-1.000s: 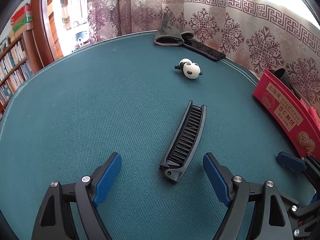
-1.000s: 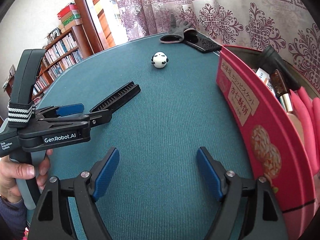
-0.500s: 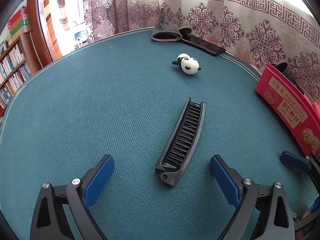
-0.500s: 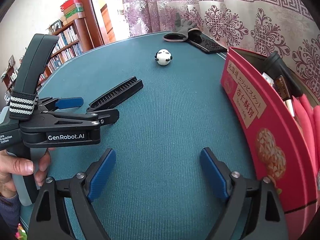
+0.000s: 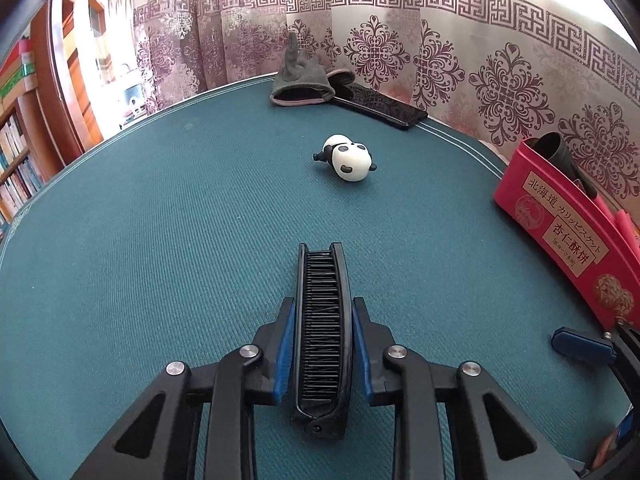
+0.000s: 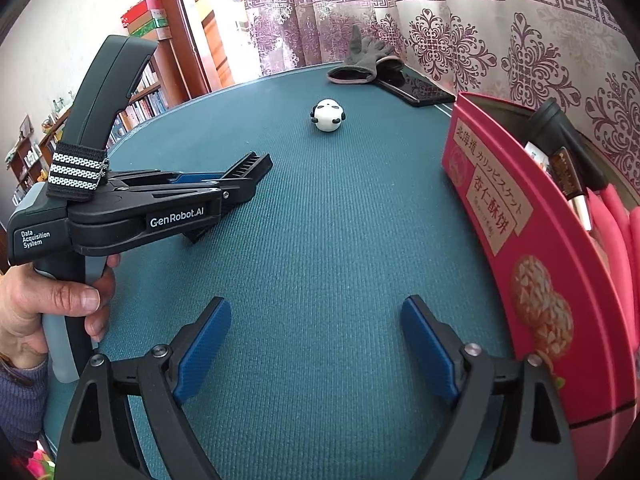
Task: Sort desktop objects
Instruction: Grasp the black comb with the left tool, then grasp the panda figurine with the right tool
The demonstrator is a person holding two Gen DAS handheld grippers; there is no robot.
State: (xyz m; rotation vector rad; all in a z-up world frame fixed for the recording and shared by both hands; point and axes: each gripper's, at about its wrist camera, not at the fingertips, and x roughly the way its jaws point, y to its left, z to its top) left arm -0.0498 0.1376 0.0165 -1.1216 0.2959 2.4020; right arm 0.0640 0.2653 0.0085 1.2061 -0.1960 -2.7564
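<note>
Comb (image 5: 322,336) lies flat on the green table (image 5: 160,240), near the red box (image 5: 568,240), with the left gripper (image 5: 322,354) closing on its sides; lift level for a square grip, while the right gripper (image 6: 316,354) stands open and empty.

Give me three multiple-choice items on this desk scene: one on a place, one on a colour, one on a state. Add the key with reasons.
1. Where is the comb?
A. between the left gripper's jaws
B. inside the red box
C. under the glove

2. What colour is the tabletop?
A. yellow
B. teal
C. white

3. How does the right gripper stand?
A. clamped on the panda
B. gripping the glove
C. wide apart, nothing between

Key: 1 A, blue pads flank the comb as the jaws are closing on it; 2 B, teal cloth throughout; 3 C, only bare cloth shows between them.
</note>
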